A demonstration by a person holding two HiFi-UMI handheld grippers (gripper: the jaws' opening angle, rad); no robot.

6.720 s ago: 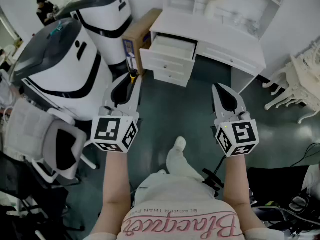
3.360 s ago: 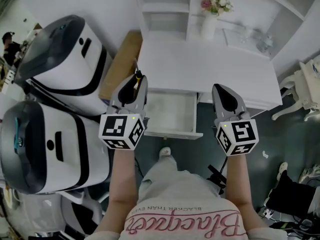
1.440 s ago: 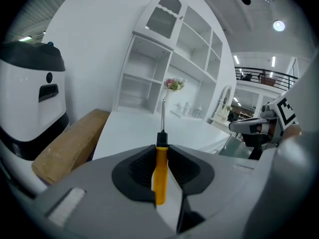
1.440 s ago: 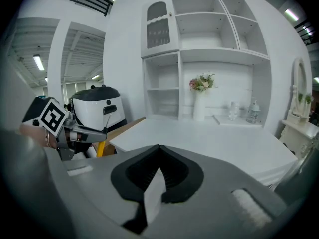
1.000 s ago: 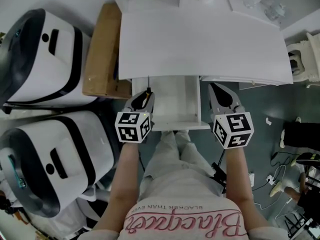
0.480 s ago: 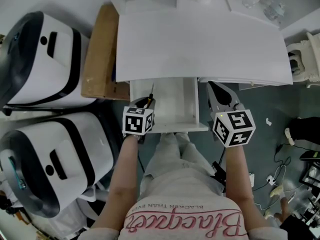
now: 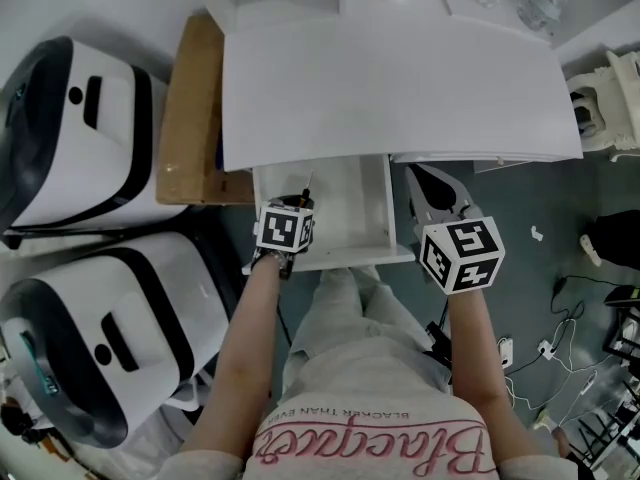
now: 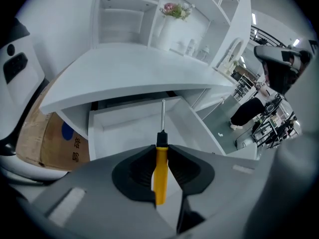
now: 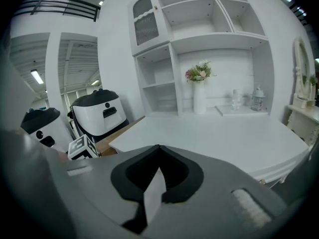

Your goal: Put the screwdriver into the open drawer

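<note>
Left tool point(image 8: 160, 152): clamped on the yellow-handled screwdriver point(image 8: 160, 171) with a black collar and a thin metal shaft. The jaws grip the handle and the shaft sticks out ahead, pitched down.
Screwdriver: in the grip, not yet released. It sits over the white open drawer point(image 8: 124, 128), with the tip aimed at the back of the drawer.
Drawer: pulled out from under the white desk point(image 7: 400, 88). It looks empty, with a flat, bare floor. In the head view the tool sits over its left front corner, close to the left wall.
Risk, desk edge: the shaft leads the tool, so pushing further in could knock the tip against the desk's front lip or the drawer's back wall and twist the handle in the pads.
Risk, left wall: releasing this far left could land the handle on the rim and tip it out, towards the brown cardboard box point(image 7: 190, 108) beside the desk or the floor.
Risk, drop height: I can't tell how high it is above the drawer floor. A round handle on a smooth floor will likely bounce and roll if let go too high.
Right tool point(image 9: 158, 148): jaws together, nothing between them. It is parked by the drawer's right side and isn't steadying the drawer, so a bump could slide it.
</note>
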